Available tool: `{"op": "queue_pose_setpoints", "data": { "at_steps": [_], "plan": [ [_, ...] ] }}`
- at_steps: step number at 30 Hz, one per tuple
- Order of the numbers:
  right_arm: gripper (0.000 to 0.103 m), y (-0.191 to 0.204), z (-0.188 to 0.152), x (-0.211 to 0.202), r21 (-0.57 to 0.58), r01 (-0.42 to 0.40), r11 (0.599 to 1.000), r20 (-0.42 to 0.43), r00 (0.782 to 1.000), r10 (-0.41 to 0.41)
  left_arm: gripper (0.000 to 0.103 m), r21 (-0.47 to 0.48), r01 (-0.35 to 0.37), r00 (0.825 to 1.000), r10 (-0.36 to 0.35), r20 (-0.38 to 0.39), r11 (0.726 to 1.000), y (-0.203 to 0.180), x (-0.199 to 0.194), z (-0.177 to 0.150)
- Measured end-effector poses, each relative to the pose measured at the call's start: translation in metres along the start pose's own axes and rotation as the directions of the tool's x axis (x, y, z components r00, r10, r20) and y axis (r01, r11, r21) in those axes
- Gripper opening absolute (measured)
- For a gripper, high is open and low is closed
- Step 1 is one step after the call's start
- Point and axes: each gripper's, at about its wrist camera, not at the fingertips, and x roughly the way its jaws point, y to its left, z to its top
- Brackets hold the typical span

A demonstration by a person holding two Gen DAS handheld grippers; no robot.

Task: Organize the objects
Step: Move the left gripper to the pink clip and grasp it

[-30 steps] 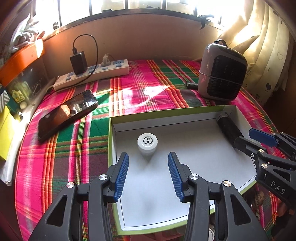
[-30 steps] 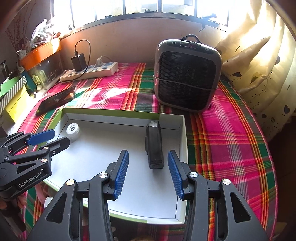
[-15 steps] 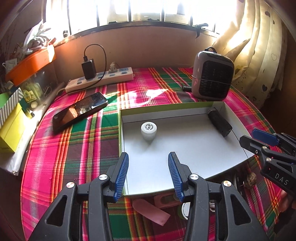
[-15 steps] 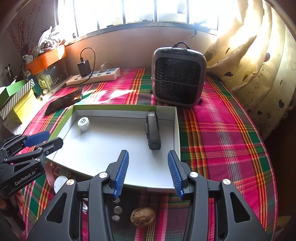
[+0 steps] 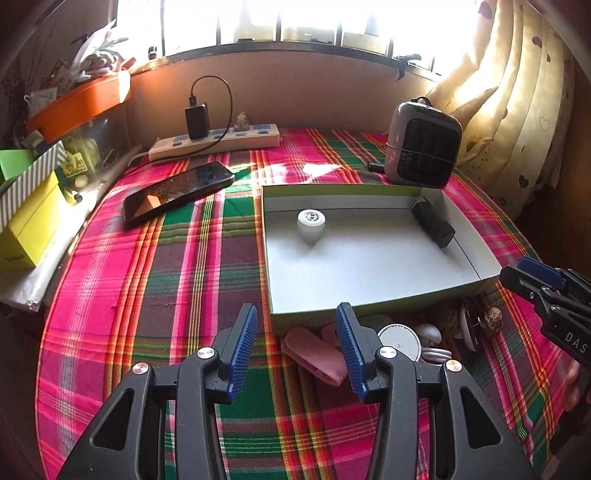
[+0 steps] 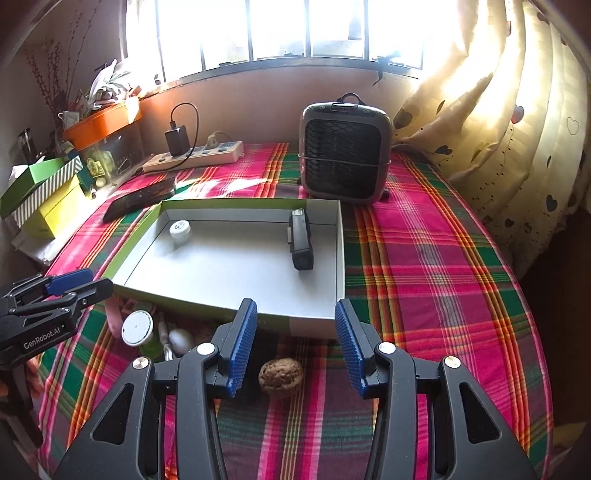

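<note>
Covering the desk under a barred window, plaid cloth carries a green-rimmed box lid; both grippers' jaws gape empty.

Your left gripper's finger hides part of the pink item; small clutter under the box's near edge is unreadable.
</note>
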Motion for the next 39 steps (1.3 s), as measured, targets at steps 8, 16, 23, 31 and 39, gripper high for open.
{"op": "queue_pose_setpoints", "data": {
  "at_steps": [8, 16, 23, 31, 39],
  "plan": [
    [0.045, -0.007, -0.017, -0.004, 0.014, -0.003, 1.000, -0.009, 1.000, 0.003, 0.044, -0.035, 0.026, 1.000, -0.026, -0.004, 0.999, 0.010, -0.006, -0.015],
    [0.046, -0.013, -0.030, -0.004, 0.031, -0.009, 0.999, -0.021, 1.000, 0.010, 0.045, -0.059, 0.084, 0.995, -0.087, -0.040, 0.995, 0.013, 0.000, -0.026],
    [0.048, -0.016, -0.035, -0.003, 0.038, -0.021, 0.999, -0.032, 0.999, 0.022, 0.046, -0.061, 0.113, 0.992, -0.117, -0.052, 0.992, 0.008, 0.002, -0.029],
    [0.049, -0.005, -0.037, 0.005, 0.004, -0.053, 0.999, -0.056, 0.997, 0.053, 0.047, -0.059, 0.108, 0.990, -0.112, -0.083, 0.992, 0.001, 0.012, -0.029],
    [0.052, -0.001, -0.033, 0.017, -0.022, -0.038, 0.999, -0.084, 0.996, 0.036, 0.048, -0.060, 0.086, 0.991, -0.092, -0.102, 0.994, 0.003, 0.019, -0.029]
  ]
}}
